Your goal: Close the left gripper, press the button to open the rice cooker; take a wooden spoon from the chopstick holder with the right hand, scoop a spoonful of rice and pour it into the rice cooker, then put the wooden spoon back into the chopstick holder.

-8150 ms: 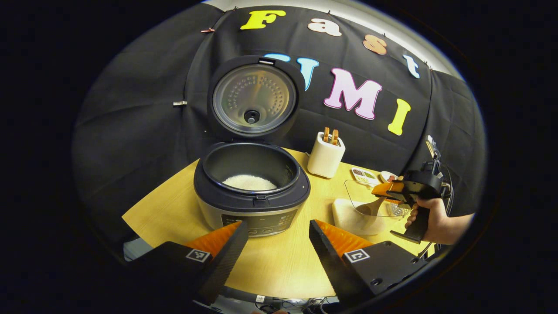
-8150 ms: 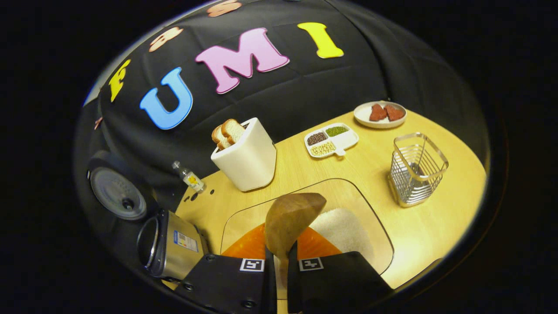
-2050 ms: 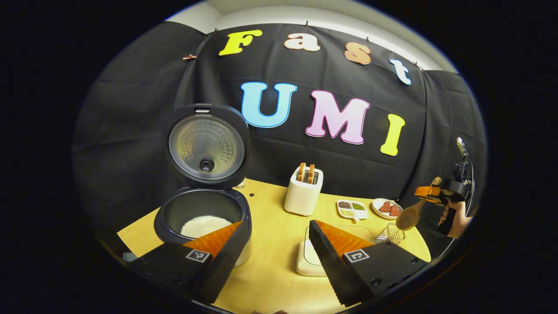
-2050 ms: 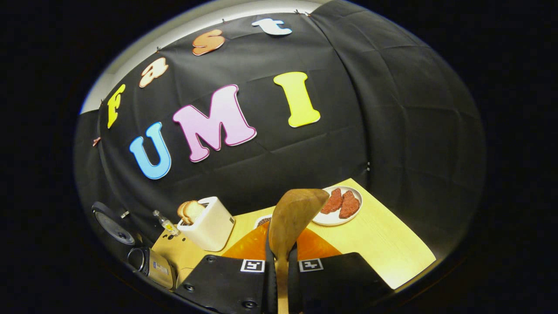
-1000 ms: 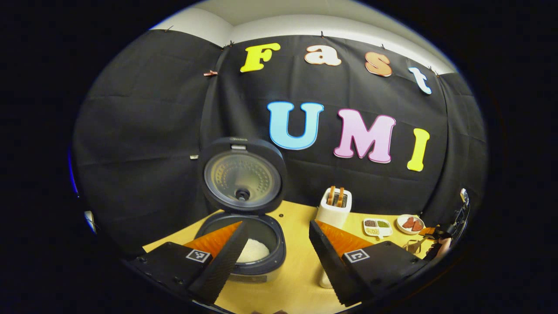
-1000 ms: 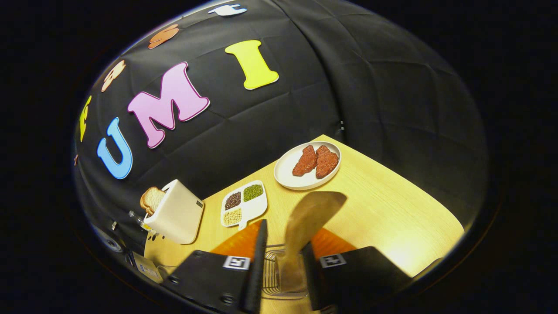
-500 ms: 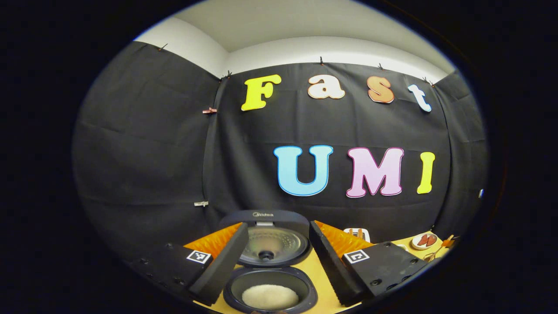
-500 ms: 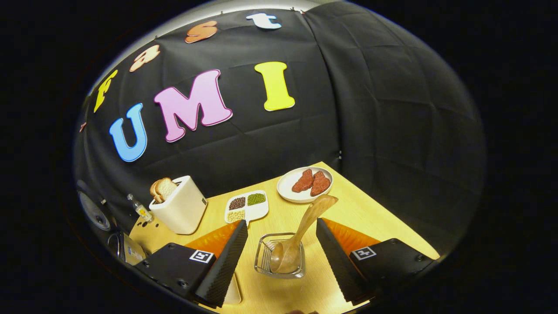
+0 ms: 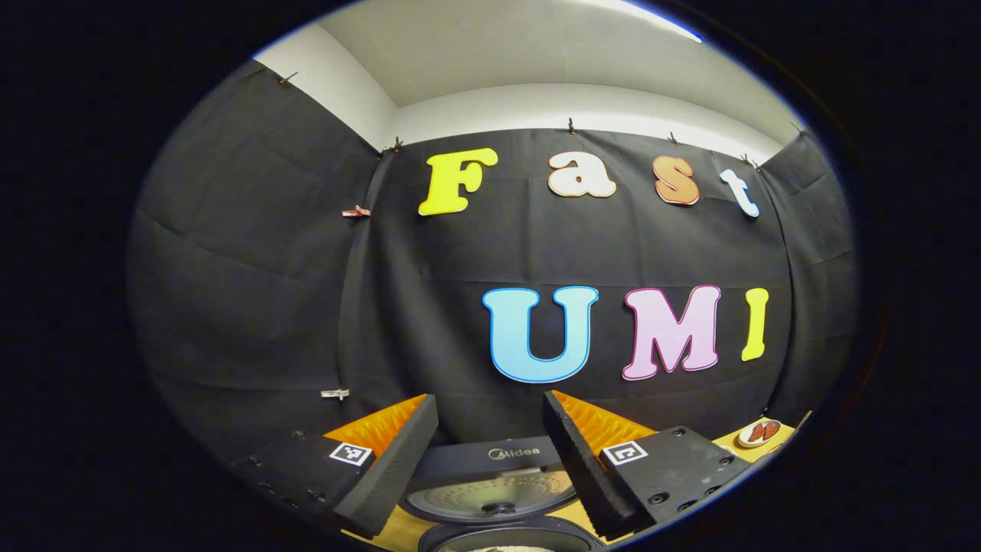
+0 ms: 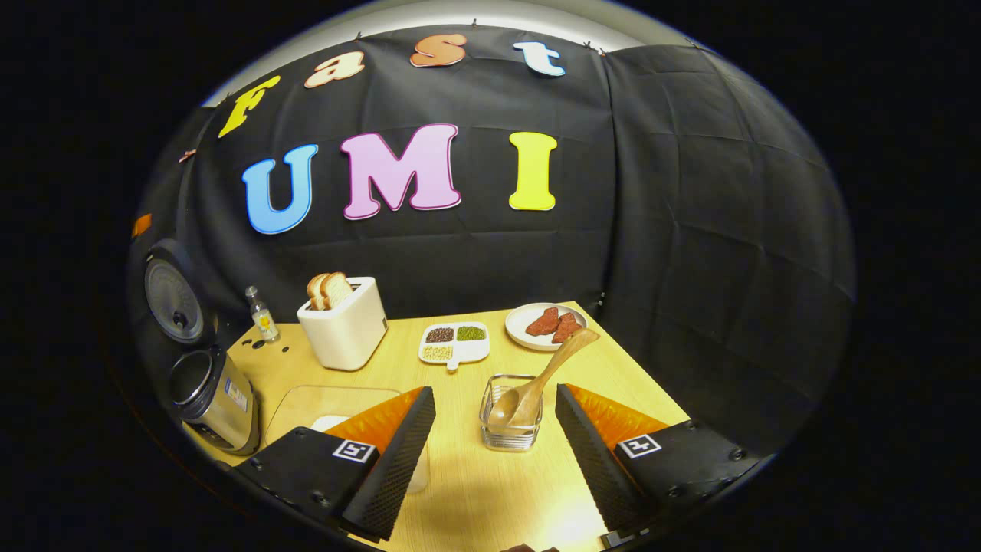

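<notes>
In my right gripper view the spoon [image 10: 542, 379] stands in the holder [image 10: 511, 422], bowl down inside the wire basket, handle leaning up and away toward the plate [image 10: 546, 325] of red pieces. My right gripper [image 10: 494, 445] hangs just short of the holder with its jaws spread wide, one finger on each side of it, touching neither holder nor spoon. The cooker [image 10: 207, 391] sits at the far left of that view on the table [image 10: 475, 491], lid [image 10: 170, 300] swung up; from here I see its metal side and the rim of the pot, not the contents. My left gripper view gives me the cooker [image 9: 506, 533] from the front and very low in the picture: the underside of the raised lid [image 9: 497, 491] between my fingers, and below it the pot rim with a sliver of white rice at the bottom edge. My left gripper [image 9: 489, 448] also has its jaws apart and holds nothing. That view mostly looks up at the wall and ceiling; the plate [image 9: 759, 433] shows at its far right. Back in the right gripper view, a toaster [image 10: 342, 323] with bread stands behind, a small bottle [image 10: 262, 315] to its left, a divided dish [image 10: 454, 343] of beans between toaster and plate, and a clear rice container [image 10: 322, 410] lies partly hidden behind my near finger.
</notes>
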